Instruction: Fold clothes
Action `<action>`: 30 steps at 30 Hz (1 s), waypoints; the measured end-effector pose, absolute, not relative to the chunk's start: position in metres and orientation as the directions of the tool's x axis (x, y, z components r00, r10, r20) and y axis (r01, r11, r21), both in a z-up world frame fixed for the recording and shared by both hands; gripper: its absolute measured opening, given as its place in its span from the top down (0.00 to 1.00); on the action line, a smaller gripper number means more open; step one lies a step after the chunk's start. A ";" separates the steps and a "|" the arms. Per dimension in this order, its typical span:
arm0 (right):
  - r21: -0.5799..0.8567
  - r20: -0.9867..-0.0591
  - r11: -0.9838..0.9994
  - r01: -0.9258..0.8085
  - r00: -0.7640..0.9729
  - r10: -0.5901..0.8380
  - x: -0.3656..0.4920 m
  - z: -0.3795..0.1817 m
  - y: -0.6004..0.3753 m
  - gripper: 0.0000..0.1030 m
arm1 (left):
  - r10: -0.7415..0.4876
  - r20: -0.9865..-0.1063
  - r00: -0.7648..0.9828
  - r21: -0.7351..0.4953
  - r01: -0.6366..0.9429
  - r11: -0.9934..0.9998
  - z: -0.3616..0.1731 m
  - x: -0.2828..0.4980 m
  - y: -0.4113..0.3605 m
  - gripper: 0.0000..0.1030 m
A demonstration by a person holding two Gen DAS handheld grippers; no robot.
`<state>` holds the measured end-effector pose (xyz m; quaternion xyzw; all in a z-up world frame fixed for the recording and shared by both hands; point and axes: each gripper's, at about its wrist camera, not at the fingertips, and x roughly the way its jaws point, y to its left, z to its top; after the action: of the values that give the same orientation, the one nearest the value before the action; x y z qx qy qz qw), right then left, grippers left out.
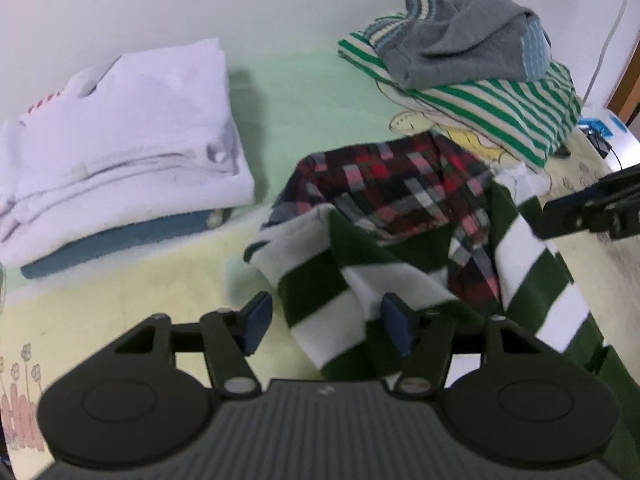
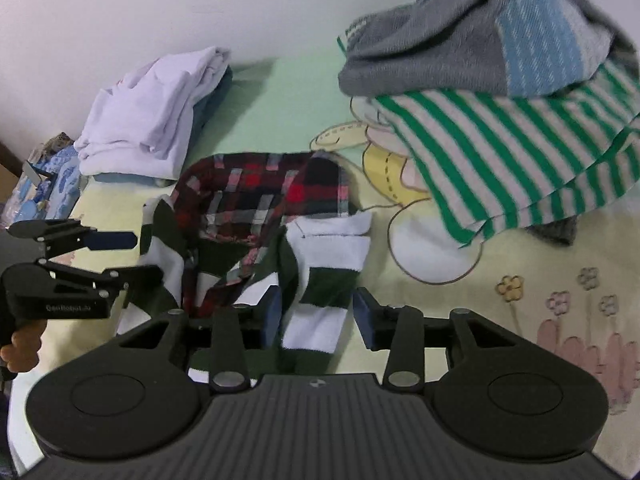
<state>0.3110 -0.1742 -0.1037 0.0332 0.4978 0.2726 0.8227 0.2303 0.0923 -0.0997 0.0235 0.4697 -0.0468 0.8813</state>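
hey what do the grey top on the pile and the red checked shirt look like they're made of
Grey top: looks like a soft knit, matte, with ribbed striped trim and a textured blue panel. Red checked shirt: seems a thin woven fabric, perhaps flannel, with the plaid woven in and crisp creases. Blur leaves the exact fibre open.

Black grippers (image 1: 326, 322) — blue-padded fingers (image 2: 273, 314)

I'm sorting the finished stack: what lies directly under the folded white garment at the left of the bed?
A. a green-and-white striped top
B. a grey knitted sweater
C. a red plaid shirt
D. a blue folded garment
D: a blue folded garment shows beneath the folded white garment, its edge peeking out along the stack's bottom.
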 end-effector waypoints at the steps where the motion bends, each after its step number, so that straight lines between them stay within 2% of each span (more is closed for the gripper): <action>1: 0.331 -0.797 0.847 -0.415 0.358 0.487 0.314 -0.106 -0.174 0.57 | -0.058 -0.831 0.554 -0.003 0.100 0.995 -0.102 0.233 0.093 0.30; 7: 0.381 -0.772 0.826 -0.414 0.349 0.531 0.328 -0.117 -0.175 0.49 | -0.072 -0.825 0.561 -0.039 0.071 0.997 -0.108 0.245 0.102 0.23; 9: 0.382 -0.760 0.821 -0.425 0.361 0.541 0.330 -0.117 -0.172 0.49 | -0.085 -0.813 0.577 -0.052 0.074 0.996 -0.105 0.243 0.106 0.25; 12: 0.376 -0.748 0.809 -0.452 0.367 0.553 0.331 -0.120 -0.168 0.45 | -0.083 -0.805 0.587 -0.050 0.073 0.996 -0.106 0.242 0.113 0.18; 15: 0.362 -0.728 0.799 -0.480 0.390 0.564 0.331 -0.122 -0.166 0.44 | -0.146 -0.815 0.561 -0.133 0.065 0.989 -0.112 0.248 0.125 0.19; 18: 0.379 -0.709 0.791 -0.481 0.398 0.582 0.335 -0.124 -0.167 0.43 | -0.172 -0.810 0.561 -0.152 0.083 0.985 -0.114 0.252 0.122 0.19; 21: 0.400 -0.700 0.783 -0.476 0.392 0.596 0.340 -0.124 -0.169 0.47 | -0.181 -0.804 0.567 -0.154 0.095 0.983 -0.115 0.258 0.115 0.18; 23: 0.392 -0.708 0.788 -0.475 0.391 0.588 0.342 -0.124 -0.171 0.58 | -0.186 -0.800 0.570 -0.163 0.092 0.982 -0.115 0.261 0.114 0.18; 24: 0.393 -0.711 0.788 -0.475 0.386 0.587 0.343 -0.125 -0.172 0.71 | -0.187 -0.797 0.574 -0.169 0.086 0.982 -0.115 0.262 0.114 0.20; 25: 0.397 -0.714 0.785 -0.475 0.378 0.590 0.343 -0.125 -0.174 0.74 | -0.189 -0.795 0.577 -0.174 0.080 0.981 -0.116 0.263 0.115 0.22; 29: 0.439 -0.710 0.771 -0.462 0.348 0.612 0.347 -0.127 -0.180 0.74 | -0.210 -0.784 0.583 -0.219 0.058 0.974 -0.115 0.262 0.119 0.25; 30: 0.455 -0.704 0.765 -0.455 0.342 0.622 0.348 -0.128 -0.181 0.70 | -0.215 -0.782 0.584 -0.225 0.057 0.973 -0.115 0.262 0.120 0.25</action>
<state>0.3484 -0.1808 -0.1281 0.0893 0.4687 0.3307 0.8143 0.2624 0.1196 -0.1151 -0.0883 0.4494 -0.0768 0.8856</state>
